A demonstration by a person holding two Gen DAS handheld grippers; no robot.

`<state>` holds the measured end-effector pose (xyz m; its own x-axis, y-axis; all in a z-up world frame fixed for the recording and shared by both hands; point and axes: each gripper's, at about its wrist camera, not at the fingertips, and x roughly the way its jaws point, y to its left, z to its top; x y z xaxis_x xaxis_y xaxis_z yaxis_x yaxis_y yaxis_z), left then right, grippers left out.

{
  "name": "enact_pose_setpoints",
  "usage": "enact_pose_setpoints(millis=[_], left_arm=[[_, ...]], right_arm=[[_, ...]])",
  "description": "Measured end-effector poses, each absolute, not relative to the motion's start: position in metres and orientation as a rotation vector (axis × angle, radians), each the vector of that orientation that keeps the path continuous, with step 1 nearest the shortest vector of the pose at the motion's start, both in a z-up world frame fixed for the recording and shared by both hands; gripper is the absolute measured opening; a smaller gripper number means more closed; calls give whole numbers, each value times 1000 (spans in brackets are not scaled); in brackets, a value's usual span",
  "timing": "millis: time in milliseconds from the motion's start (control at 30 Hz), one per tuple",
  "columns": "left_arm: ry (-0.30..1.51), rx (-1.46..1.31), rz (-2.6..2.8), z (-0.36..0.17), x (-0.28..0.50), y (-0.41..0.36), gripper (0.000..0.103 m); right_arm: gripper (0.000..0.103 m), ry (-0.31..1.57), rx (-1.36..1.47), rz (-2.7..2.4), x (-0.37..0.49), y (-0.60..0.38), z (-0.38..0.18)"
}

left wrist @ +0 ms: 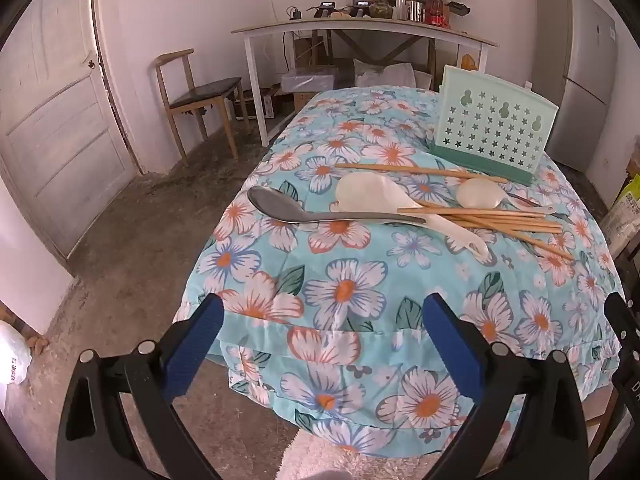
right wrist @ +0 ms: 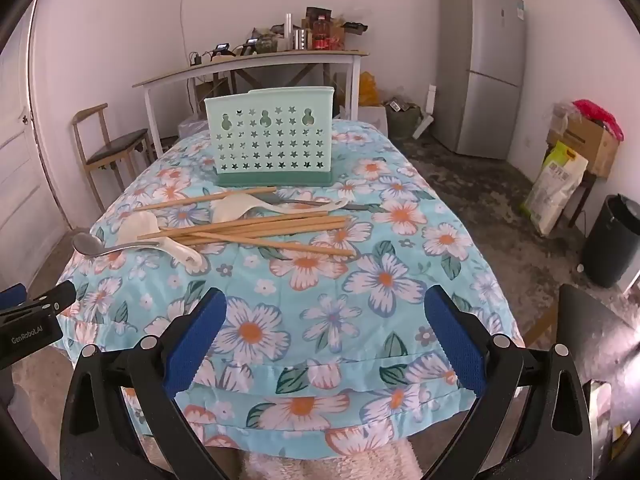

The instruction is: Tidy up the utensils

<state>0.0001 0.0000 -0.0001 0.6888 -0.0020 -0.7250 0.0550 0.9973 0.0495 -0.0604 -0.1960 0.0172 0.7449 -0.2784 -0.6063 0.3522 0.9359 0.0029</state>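
Observation:
A mint-green utensil holder (left wrist: 494, 136) (right wrist: 272, 138) with star holes stands at the far side of the flowered table (left wrist: 352, 292) (right wrist: 384, 280). In front of it lie several wooden chopsticks (left wrist: 496, 220) (right wrist: 256, 230), a metal spoon (left wrist: 304, 210) (right wrist: 100, 249), a white rice paddle (left wrist: 384, 200) (right wrist: 160, 236) and a second white spoon (left wrist: 486, 196) (right wrist: 272, 205). My left gripper (left wrist: 324, 316) is open and empty above the near table edge. My right gripper (right wrist: 324, 312) is open and empty, likewise short of the utensils. The left gripper's side shows at the right wrist view's left edge (right wrist: 36, 308).
A wooden chair (left wrist: 200, 100) (right wrist: 112, 148) stands left of the table. A white side table (left wrist: 360, 32) (right wrist: 248, 64) with clutter stands against the back wall. A grey fridge (left wrist: 576, 72) (right wrist: 480, 64), a box (right wrist: 584, 140), a sack (right wrist: 556, 188) and a black bin (right wrist: 612, 240) stand right.

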Motion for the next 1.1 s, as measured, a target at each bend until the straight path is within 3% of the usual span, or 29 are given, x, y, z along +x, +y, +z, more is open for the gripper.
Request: enact_pose_setpoints(millis=[1100], left_arm=[[795,66,-43,5,0,1,97]], right_arm=[[95,633,132,-356,-63,-205,20]])
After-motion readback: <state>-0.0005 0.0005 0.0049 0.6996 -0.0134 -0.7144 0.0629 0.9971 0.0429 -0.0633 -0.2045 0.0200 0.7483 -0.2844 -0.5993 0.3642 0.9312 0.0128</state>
